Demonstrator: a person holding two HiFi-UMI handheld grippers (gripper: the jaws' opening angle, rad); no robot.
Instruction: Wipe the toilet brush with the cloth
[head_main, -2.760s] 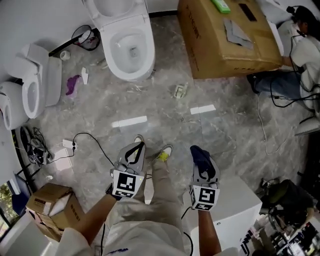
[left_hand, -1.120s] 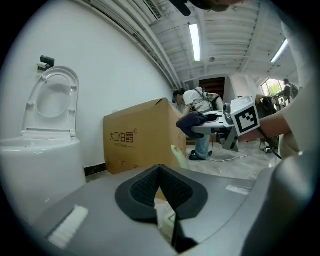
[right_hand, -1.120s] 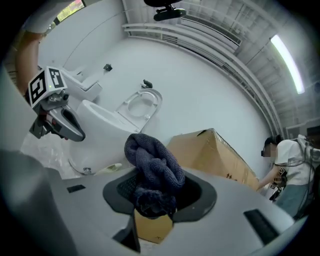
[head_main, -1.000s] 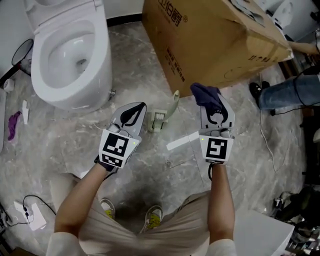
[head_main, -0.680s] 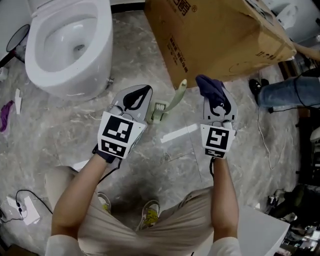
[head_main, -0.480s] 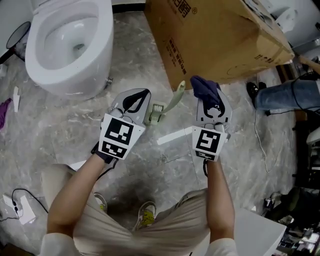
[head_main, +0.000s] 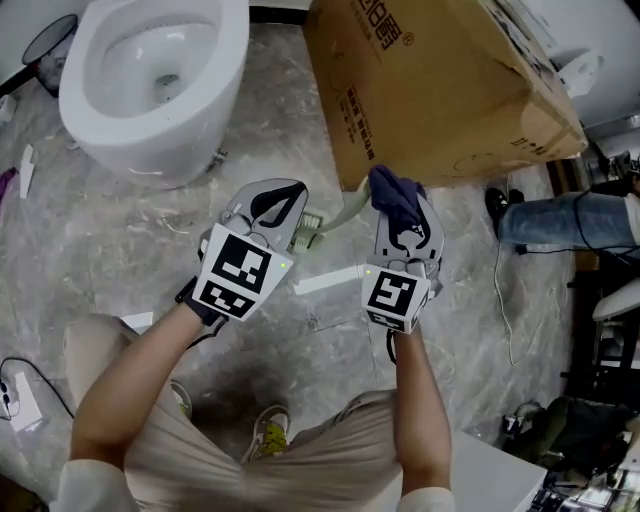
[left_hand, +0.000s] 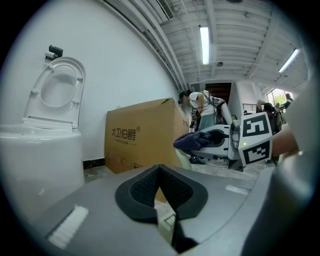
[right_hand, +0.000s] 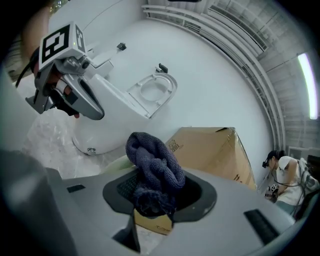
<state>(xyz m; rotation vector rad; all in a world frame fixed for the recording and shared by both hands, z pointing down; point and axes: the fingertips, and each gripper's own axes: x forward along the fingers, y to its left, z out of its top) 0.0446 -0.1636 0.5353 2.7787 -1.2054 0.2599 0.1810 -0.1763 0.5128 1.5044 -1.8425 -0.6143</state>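
The left gripper (head_main: 284, 206) has its jaws pressed onto the pale green toilet brush (head_main: 312, 226), held over the floor near the cardboard box (head_main: 430, 80). Just right of it, the right gripper (head_main: 398, 207) pinches the dark cloth (head_main: 390, 192) beside the brush's handle.

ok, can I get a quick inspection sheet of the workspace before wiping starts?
Surface: grey marbled floor, littered.
Job's things: pale green toilet brush on the floor between the grippers, handle tilted; dark blue cloth bunched.
Clutter: white strip; scraps at left.
Grippers: left gripper jaws together, nothing gripped, beside the brush; right gripper jaws shut on the cloth.
Cables: white cable at right; black lead lower left.
Surroundings: toilet, cardboard box, another person's legs.
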